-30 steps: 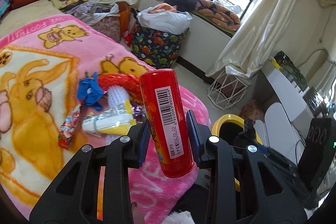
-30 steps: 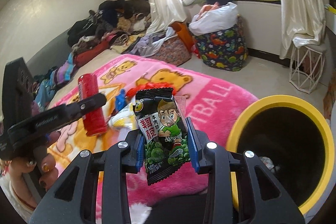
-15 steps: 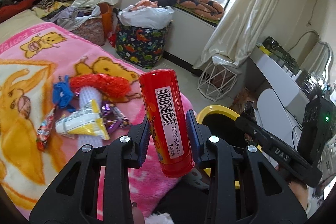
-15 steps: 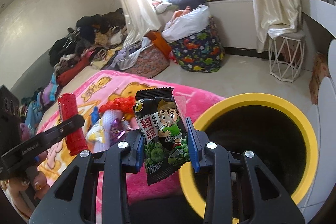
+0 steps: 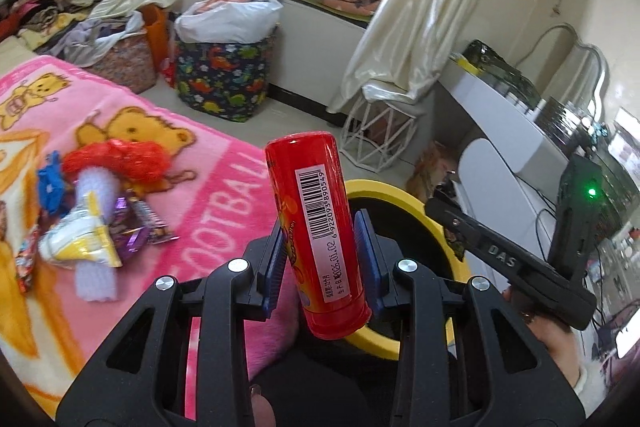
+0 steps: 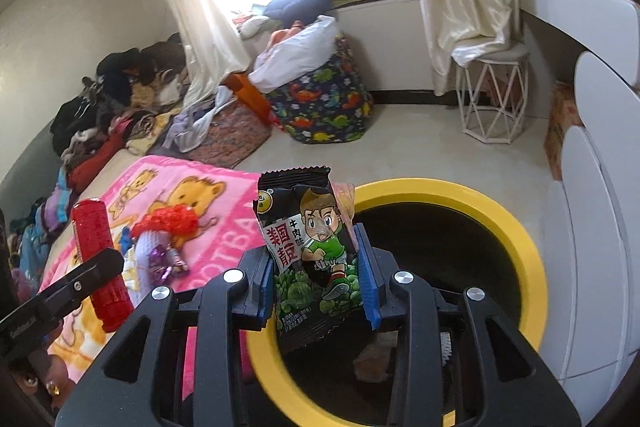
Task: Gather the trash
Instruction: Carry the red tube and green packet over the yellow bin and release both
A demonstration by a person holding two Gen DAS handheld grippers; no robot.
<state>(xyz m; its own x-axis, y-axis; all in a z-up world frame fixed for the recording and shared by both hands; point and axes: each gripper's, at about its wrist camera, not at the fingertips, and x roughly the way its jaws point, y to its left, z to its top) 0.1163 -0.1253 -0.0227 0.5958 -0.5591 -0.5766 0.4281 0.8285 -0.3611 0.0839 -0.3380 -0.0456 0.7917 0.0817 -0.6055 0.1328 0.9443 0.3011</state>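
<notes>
Yellow bin (image 5: 404, 191) rim half hidden by red tube (image 5: 316, 227), contents dim

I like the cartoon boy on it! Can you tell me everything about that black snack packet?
The black snack packet is a small, shiny plastic pouch with zigzag-cut top and bottom edges. It shows a cartoon boy in a green shirt, white Chinese characters and green peas. It looks crinkled, stands upright, and is pinched at both sides by the blue pads of the right hand-held gripper. It hangs over the near rim of the yellow-rimmed bin.
</notes>
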